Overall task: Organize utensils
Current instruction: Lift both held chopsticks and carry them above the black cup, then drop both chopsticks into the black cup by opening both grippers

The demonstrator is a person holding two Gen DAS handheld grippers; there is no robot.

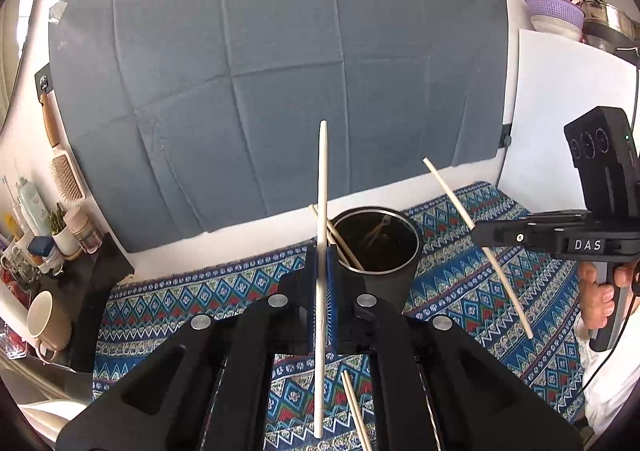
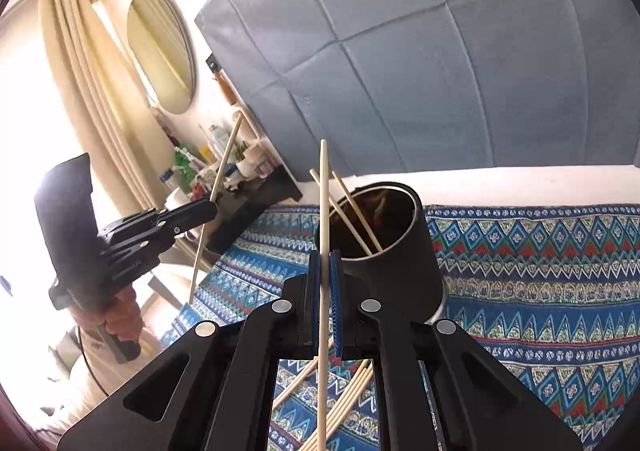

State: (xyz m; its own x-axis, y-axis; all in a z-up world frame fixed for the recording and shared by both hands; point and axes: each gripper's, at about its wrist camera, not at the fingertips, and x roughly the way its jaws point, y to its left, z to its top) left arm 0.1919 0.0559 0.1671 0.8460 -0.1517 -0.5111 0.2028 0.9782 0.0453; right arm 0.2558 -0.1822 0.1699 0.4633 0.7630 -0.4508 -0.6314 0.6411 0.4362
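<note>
Left gripper [image 1: 322, 271] clenched on a pale chopstick [image 1: 321, 211], held near upright between its blue pads. Right gripper [image 2: 325, 279] also clamped on its own chopstick [image 2: 322, 235], upright. Just ahead of both grippers stands a black cylindrical holder [image 1: 390, 275] with two chopsticks [image 1: 344, 245] leaning out of it toward the left. Loose chopsticks [image 2: 348, 399] lie on the patterned cloth [image 2: 540, 283] below the right gripper; a pair shows under the left one too. Grey backdrop [image 1: 280, 71] behind the holder.
</note>
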